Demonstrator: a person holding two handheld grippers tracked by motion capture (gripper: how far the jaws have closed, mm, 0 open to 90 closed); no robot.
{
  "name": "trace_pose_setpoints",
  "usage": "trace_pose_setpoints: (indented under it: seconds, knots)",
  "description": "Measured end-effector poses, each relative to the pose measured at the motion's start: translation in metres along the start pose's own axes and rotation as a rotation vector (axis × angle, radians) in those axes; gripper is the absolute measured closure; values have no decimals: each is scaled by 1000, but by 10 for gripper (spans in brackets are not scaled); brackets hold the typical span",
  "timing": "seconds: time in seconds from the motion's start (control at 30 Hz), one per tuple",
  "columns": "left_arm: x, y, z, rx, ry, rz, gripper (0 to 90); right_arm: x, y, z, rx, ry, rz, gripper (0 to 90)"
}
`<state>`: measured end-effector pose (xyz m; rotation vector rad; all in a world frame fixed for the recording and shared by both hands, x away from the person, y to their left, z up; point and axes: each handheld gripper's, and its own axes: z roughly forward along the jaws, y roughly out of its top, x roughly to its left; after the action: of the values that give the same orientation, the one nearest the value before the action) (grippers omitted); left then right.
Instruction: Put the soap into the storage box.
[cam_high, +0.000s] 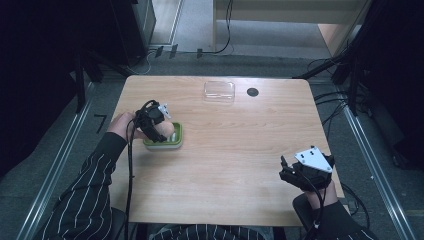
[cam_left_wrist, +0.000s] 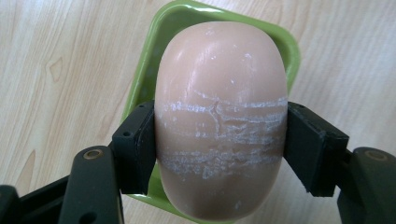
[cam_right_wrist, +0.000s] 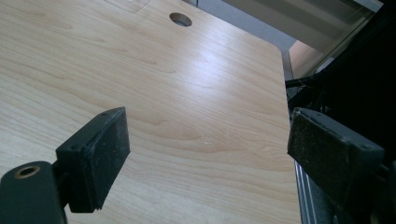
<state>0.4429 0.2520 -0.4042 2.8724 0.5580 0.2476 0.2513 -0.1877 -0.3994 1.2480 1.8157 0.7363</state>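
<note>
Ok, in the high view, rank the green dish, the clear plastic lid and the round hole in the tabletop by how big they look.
1. Green dish, partly covered by the bar of soap, so unsure.
2. Clear plastic lid, close to the dish in size and farther from the camera.
3. Round hole, clearly smallest.

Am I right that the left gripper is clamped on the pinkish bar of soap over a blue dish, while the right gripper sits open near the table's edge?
Not quite: the dish is green, not blue, as the left gripper view shows. The rest holds: the left gripper is clamped on the pinkish bar of soap over that dish, and the right gripper sits open near the edge of the table.
</note>
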Motion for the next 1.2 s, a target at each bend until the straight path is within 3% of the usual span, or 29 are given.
trace_pose_setpoints:
  seconds: [0.1,0.63,1.2]
  knots:
    - [2,1,3,-18,-3,19,335,1,0,0,1,-1,0,138]
    - [7,3,18,11,5,43,335,1,0,1,2,0,-3,138]
    - [10,2,28,22,-1,17,334,1,0,0,1,-1,-3,138]
